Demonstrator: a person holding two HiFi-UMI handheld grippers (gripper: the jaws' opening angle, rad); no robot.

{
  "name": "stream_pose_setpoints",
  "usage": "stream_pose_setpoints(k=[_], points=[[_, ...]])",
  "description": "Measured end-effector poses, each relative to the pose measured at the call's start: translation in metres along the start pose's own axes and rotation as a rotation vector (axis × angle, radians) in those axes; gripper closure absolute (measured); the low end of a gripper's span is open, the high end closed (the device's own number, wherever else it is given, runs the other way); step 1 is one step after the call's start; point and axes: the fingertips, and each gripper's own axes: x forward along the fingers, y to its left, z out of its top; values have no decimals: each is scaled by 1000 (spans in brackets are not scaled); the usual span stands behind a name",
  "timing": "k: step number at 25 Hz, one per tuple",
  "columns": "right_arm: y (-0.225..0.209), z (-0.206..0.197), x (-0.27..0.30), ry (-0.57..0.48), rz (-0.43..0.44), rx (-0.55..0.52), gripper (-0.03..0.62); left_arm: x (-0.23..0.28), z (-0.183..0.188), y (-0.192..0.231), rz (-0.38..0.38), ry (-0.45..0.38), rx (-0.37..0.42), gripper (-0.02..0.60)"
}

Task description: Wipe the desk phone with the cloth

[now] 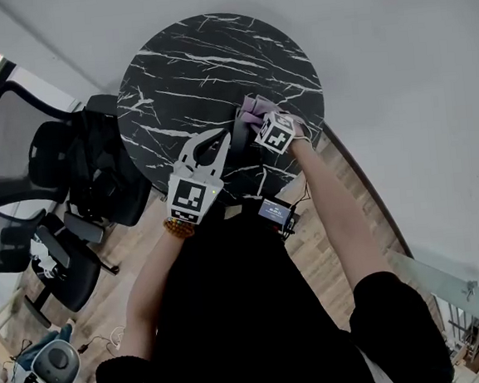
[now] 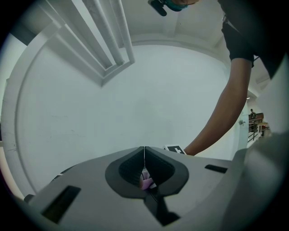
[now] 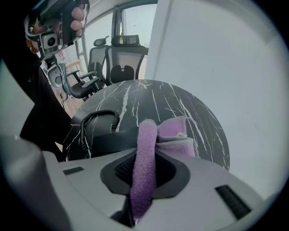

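Wiping looks underway: right claw (image 3: 143, 168) grips cloth (image 3: 175, 135) beside phone (image 3: 103, 140); left claw (image 2: 144, 168) is clenched, empty. Next, sweep across.

I see the cloth (image 3: 176, 135): purple fleece, folded into a thick band and clamped between the jaws of the right gripper (image 3: 145, 168). Its free end bunches up past the jaw tips. The phone (image 3: 101, 140) is black and lies low on the table (image 1: 211, 55), with its coiled cord (image 3: 97, 121) looped above the body. I cannot confirm contact between cloth and phone.
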Motion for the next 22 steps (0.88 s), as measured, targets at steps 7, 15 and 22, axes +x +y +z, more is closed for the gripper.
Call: stream_pose_setpoints(k=[7, 15, 22], points=[[6, -2, 2, 18, -15, -64, 533, 1, 0, 1, 2, -1, 2, 566], [13, -2, 3, 12, -17, -33, 533, 2, -1, 0, -4, 1, 6, 566], [20, -4, 4, 14, -3, -24, 533, 2, 0, 0, -8, 0, 5, 565]])
